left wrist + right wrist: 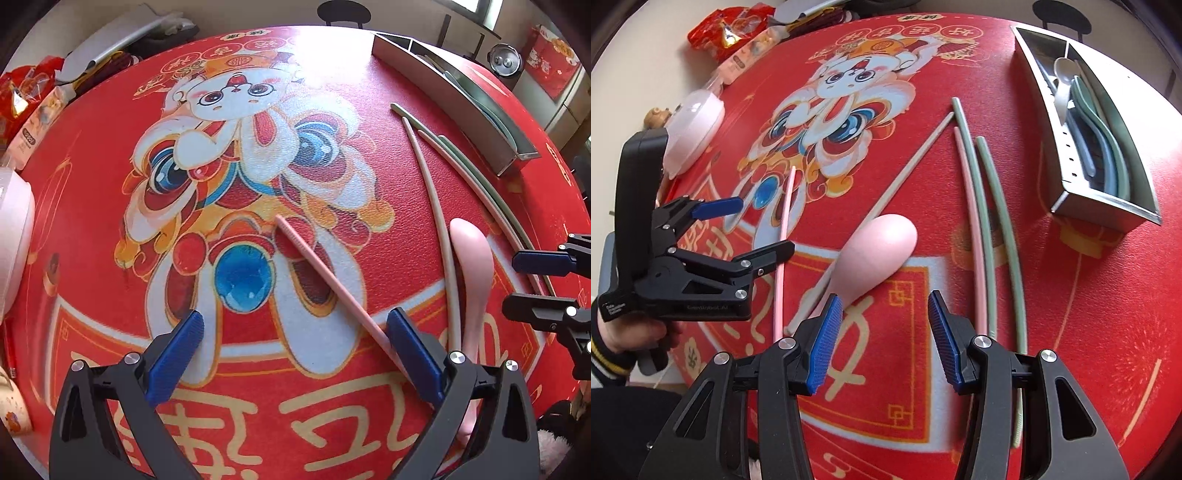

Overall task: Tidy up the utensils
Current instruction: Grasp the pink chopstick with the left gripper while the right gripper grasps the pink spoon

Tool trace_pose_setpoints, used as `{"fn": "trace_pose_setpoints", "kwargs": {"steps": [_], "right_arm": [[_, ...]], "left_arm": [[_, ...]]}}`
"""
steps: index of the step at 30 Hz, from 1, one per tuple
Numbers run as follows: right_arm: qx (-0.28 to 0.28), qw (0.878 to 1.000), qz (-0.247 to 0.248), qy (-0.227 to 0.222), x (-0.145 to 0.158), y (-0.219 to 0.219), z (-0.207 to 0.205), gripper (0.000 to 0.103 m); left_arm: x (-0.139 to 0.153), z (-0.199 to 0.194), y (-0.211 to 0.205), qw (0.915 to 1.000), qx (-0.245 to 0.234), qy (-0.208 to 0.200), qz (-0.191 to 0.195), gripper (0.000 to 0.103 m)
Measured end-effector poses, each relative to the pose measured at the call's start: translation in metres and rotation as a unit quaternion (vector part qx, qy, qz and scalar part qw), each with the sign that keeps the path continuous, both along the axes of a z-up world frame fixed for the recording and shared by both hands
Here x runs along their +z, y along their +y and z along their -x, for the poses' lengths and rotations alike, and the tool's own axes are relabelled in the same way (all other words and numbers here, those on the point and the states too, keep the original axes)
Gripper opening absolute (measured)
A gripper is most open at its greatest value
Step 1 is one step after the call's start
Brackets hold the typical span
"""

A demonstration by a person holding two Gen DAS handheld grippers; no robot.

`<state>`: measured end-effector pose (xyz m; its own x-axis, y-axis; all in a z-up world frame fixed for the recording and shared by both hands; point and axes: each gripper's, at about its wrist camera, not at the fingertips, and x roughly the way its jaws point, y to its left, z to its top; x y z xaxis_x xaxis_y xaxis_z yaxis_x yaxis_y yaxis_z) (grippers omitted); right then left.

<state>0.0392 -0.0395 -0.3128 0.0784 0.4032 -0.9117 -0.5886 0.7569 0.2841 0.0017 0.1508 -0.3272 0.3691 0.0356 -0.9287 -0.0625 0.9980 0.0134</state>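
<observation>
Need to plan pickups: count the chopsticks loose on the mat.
5: pink beside the left gripper; beige under the spoon; pink and two green near the tray.

From my right wrist view, the pink spoon's (875, 251) handle vanishes behind my gripper finger, and the metal caddy's (1104, 206) stacked utensils overlap beyond counting.
</observation>
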Motion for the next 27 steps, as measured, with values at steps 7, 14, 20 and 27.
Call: {"fn": "trace_pose_setpoints", "kwargs": {"steps": [7, 14, 20, 27], "right_arm": [[0.007, 1.000, 0.006, 0.001, -0.007, 0.023, -0.001, 0.047], [0.008, 1.000, 0.009, -0.011, -0.006, 0.034, -0.003, 0.030], [-0.004, 1.000, 0.007, -0.008, -0.006, 0.025, -0.003, 0.008], [-0.030, 1.000, 0.002, -0.002, -0.007, 0.005, -0.006, 0.007]], "left_arm": [[0.012, 0.008, 0.019, 0.9999, 0.007, -0.013, 0.007, 0.049], [0.015, 0.007, 0.023, 0.9964, 0.008, -0.008, 0.084, 0.027], [0.014, 0.006, 0.009, 0.9930, 0.000, -0.004, 0.118, 0.025], [0.012, -0.015, 0.004, 0.9935, -0.024, -0.017, 0.110, 0.008]]}}
